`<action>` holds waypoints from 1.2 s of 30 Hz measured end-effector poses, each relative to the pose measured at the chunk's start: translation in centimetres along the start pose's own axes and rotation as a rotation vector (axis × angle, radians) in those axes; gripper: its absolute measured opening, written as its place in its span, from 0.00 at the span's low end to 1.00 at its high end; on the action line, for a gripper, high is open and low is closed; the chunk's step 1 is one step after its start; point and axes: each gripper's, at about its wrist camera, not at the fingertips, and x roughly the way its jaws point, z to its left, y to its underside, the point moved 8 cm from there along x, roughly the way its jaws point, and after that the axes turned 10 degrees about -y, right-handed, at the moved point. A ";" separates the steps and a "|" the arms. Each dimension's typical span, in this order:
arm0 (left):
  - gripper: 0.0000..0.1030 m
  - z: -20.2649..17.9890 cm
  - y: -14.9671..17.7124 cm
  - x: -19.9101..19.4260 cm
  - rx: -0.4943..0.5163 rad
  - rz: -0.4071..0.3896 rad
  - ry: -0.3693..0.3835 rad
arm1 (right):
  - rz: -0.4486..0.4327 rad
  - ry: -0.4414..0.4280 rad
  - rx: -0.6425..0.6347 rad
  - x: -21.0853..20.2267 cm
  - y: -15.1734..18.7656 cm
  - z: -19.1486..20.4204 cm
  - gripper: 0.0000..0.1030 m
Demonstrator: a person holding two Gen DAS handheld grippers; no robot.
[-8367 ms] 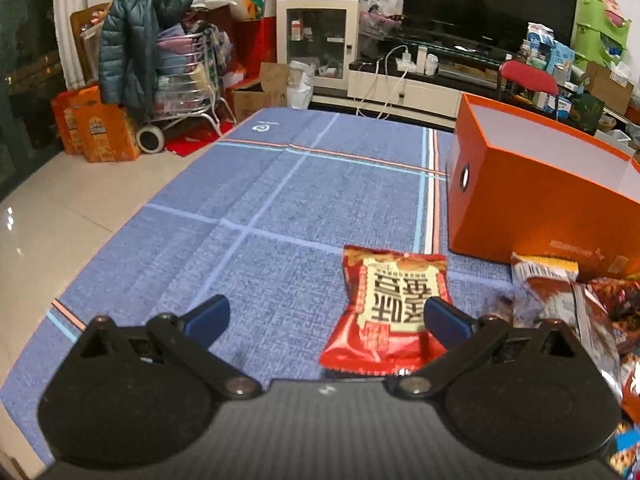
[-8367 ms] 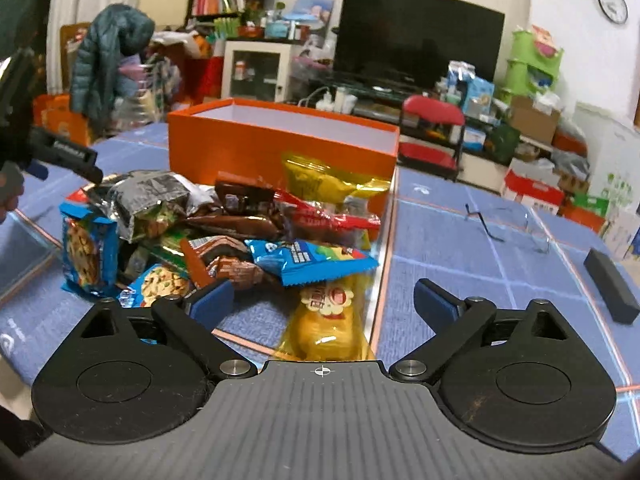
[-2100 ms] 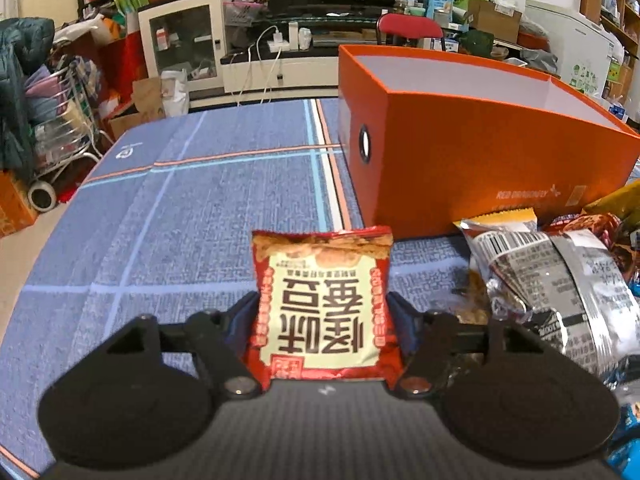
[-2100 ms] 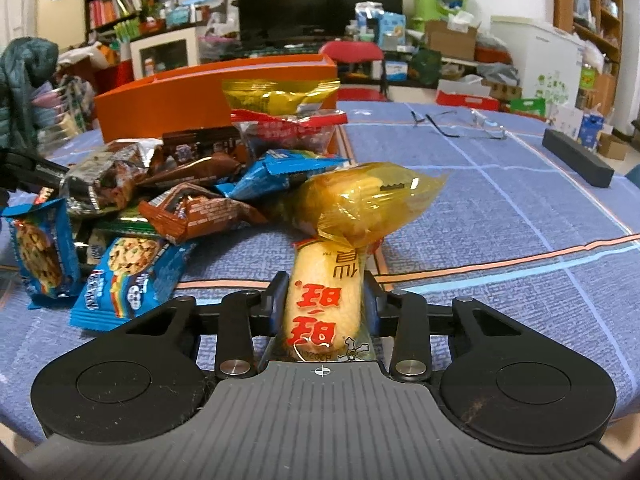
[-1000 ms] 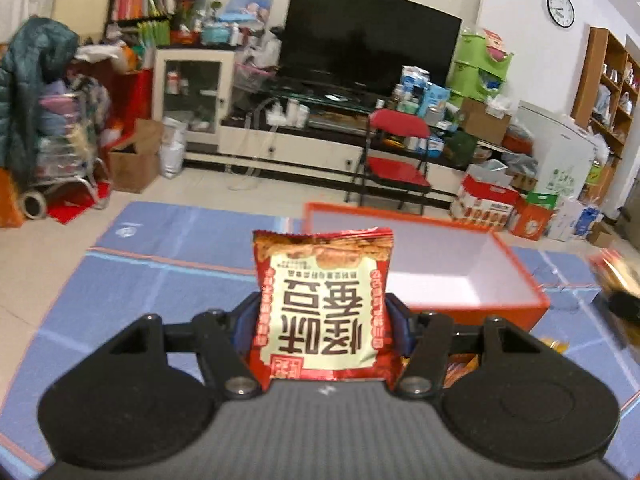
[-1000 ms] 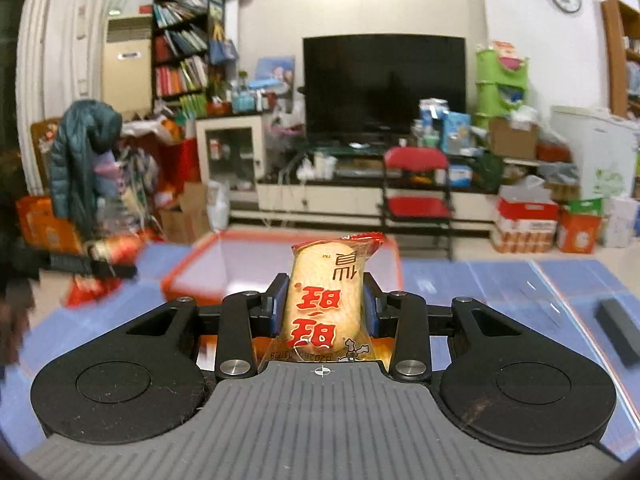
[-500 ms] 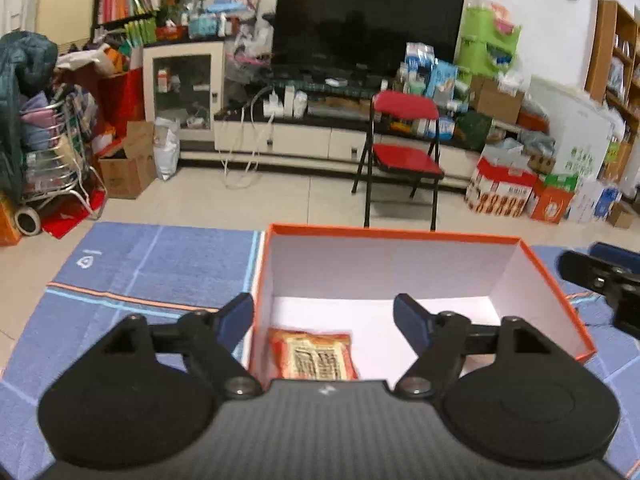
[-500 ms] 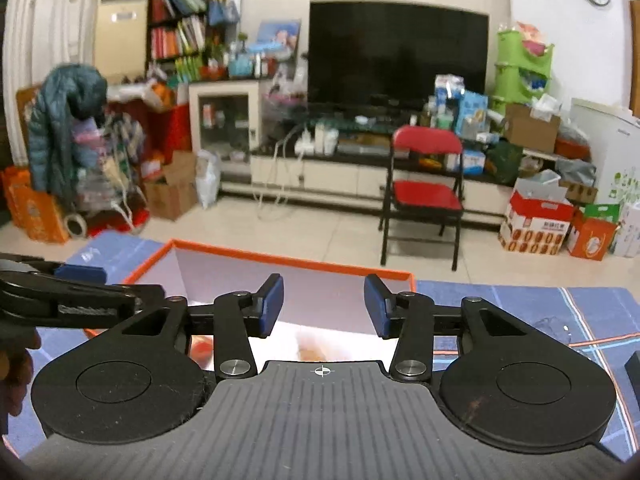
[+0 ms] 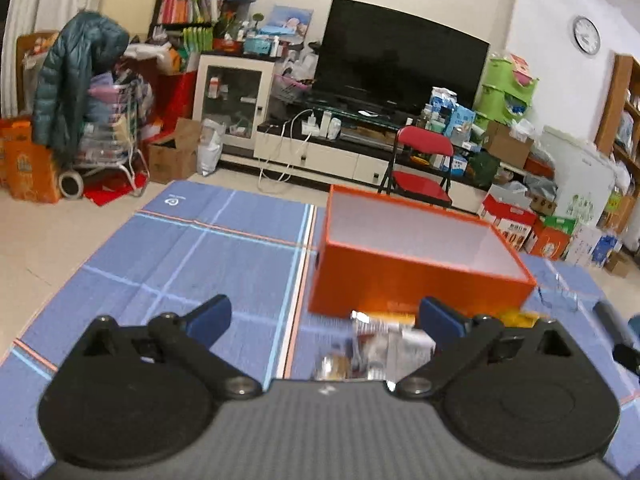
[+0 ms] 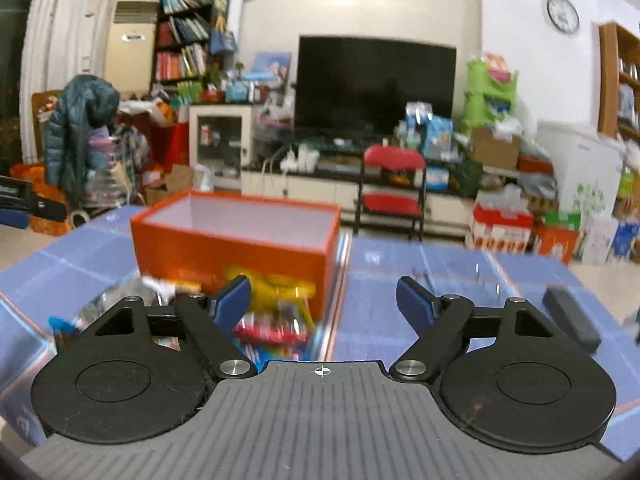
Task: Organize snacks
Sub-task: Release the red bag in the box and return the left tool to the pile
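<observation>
While opening, both grippers' fingers [image 9: 208,317] empty.

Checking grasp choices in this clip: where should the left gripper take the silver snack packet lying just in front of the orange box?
Probably across the silver packet's narrow width, coming forward and down from the near side. It lies flat ahead of the left gripper, whose jaws are opening with nothing held; the orange box blocks the far side. Blur hides detail.

The box [image 9: 416,280] is bright orange outside and pale white inside. The table cloth [image 9: 224,264] is blue, crossed by light blue, white and orange-red stripes. The snack packets [image 10: 276,312], blurred, show yellow, red, silver and blue. The left gripper [image 9: 324,316] and the right gripper [image 10: 324,300] are black with dark blue pads. The folding chair [image 9: 420,168] is red on a black frame
</observation>
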 end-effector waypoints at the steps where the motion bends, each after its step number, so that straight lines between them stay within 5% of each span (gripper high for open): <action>1: 0.96 -0.2 0.6 0.0 0.021 -0.003 -0.011 | 0.024 -0.016 0.000 0.2 0.9 0.1 0.68; 13: 0.96 -1.9 3.9 0.8 0.114 0.035 -0.011 | 0.227 -0.094 -0.046 5.0 5.2 1.4 0.66; 18: 0.96 -1.7 5.7 -1.7 0.135 -0.100 -0.173 | 0.236 -0.089 -0.060 5.4 5.8 1.9 0.70; 22: 0.96 -3.5 8.1 -3.4 0.212 -0.169 -0.206 | 0.215 -0.075 -0.053 5.0 6.1 2.3 0.72; 36: 0.96 -5.4 12.3 -1.5 0.197 -0.094 -0.254 | 0.289 -0.076 -0.070 7.1 7.7 2.2 0.71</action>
